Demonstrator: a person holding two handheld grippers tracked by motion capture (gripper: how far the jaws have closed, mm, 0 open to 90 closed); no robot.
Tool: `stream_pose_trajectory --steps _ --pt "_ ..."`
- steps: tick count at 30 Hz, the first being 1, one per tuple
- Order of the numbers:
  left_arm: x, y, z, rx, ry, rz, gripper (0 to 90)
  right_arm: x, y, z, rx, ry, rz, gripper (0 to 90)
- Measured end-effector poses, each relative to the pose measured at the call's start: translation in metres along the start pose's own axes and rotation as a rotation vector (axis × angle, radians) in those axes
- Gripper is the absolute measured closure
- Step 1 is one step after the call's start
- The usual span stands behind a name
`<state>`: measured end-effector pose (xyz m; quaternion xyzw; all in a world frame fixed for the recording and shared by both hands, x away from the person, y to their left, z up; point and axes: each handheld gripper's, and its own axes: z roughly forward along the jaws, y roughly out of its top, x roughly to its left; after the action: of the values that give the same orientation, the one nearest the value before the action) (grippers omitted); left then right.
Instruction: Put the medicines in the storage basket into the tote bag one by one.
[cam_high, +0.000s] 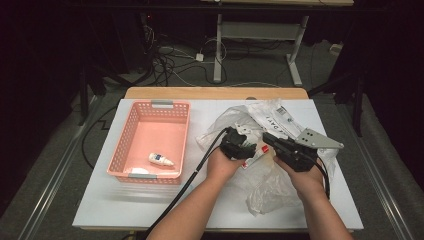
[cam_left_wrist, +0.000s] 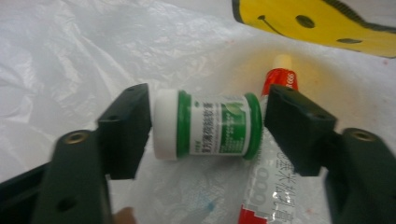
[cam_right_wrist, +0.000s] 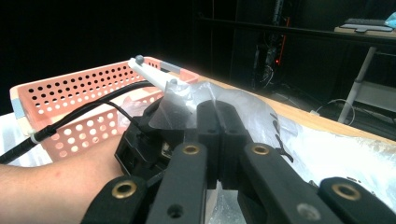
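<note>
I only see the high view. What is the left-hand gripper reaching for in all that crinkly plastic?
Observer: A small green-and-white jar. It lies on its side between the jaws of the left gripper.
Operator: Is it gripped yet?
Observer: Not quite. A thin gap shows at the jar's green base, so I read those jaws as open.
Operator: And the right one?
Observer: The right gripper is shut, and it seems to be pinching an edge of the clear plastic bag.
</note>
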<state>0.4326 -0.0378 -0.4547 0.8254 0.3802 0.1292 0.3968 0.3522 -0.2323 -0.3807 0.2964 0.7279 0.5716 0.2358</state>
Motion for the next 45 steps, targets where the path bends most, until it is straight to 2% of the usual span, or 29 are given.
stream_pose_trajectory --steps 6,10,11,13,16,23,30,33,45 --pt "-0.003 -0.001 -0.013 -0.014 -0.025 0.005 23.1 0.001 -0.001 0.001 0.006 0.001 -0.001 90.0" --pt "-0.005 -0.005 -0.021 0.000 -0.040 0.026 21.2 0.002 -0.001 0.001 0.003 0.001 -0.002 90.0" --pt "-0.006 -0.007 -0.023 0.006 -0.042 0.026 16.8 0.002 0.000 0.001 0.003 0.001 -0.003 90.0" --pt "-0.006 -0.011 -0.027 -0.002 -0.067 0.014 15.5 0.002 -0.001 0.001 0.005 0.003 -0.008 90.0" --pt "-0.009 -0.018 -0.033 0.005 -0.087 0.019 13.2 0.001 -0.001 0.000 0.009 0.002 -0.005 90.0" --pt "-0.015 -0.030 -0.047 0.005 -0.134 0.017 0.0 0.001 -0.001 0.000 0.008 -0.001 -0.006 90.0" --pt "-0.019 -0.040 -0.066 -0.014 -0.172 0.016 0.0 0.002 -0.001 0.000 0.008 -0.001 -0.007 90.0" --pt "-0.021 -0.046 -0.074 -0.007 -0.185 0.026 0.0 0.002 -0.001 -0.001 0.009 -0.001 -0.006 90.0" --pt "-0.022 -0.064 -0.112 -0.005 -0.206 0.057 0.0 0.002 0.000 -0.001 0.008 -0.001 -0.013 90.0"
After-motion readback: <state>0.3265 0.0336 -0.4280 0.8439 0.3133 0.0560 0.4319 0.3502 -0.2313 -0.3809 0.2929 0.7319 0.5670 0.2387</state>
